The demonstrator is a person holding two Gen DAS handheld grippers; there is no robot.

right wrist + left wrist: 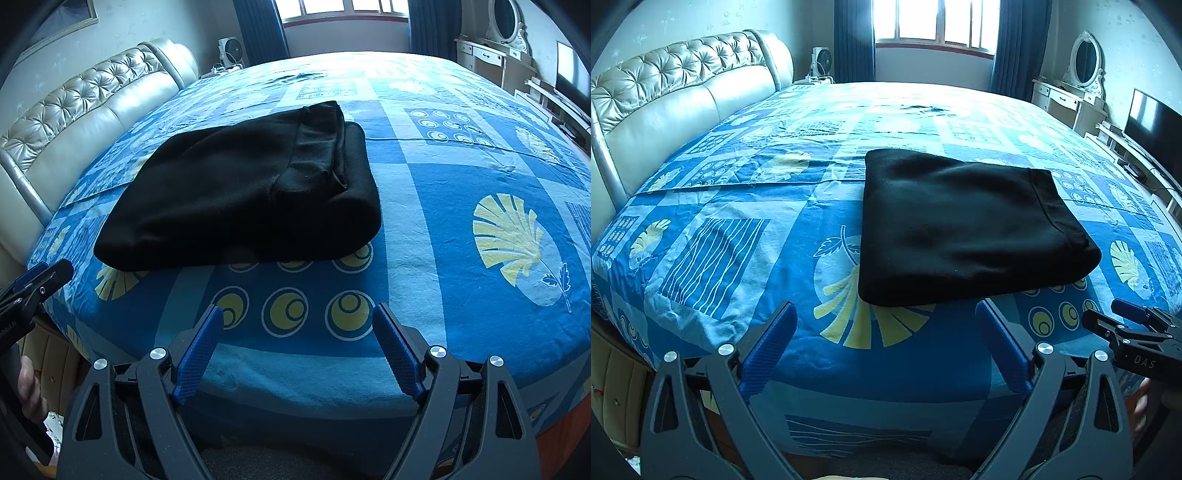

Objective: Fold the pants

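Item: black pants (964, 225), folded into a thick rectangular bundle.
Location: on the blue patterned bedsheet (738, 236), nearer the front edge of the bed, ahead of both grippers and apart from them.
Condition: layers stacked; the right wrist view shows a hem or waistband edge (321, 147) lying loose and slightly rumpled on top at the right end.
Left gripper (886, 325): jaws spread wide, nothing between them, hovering over the sheet just short of the bundle's near edge.
Right gripper (297, 325): jaws likewise wide apart and empty, low over the sheet in front of the bundle.
Stage, judged: folding looks essentially complete; only tidying appears left.
Handling note: any final touch is best made with a light press along the top layer, smoothing the loose edge flat without dragging the stack.
Risk: soft knit may slide and unfold if pushed from one side only.
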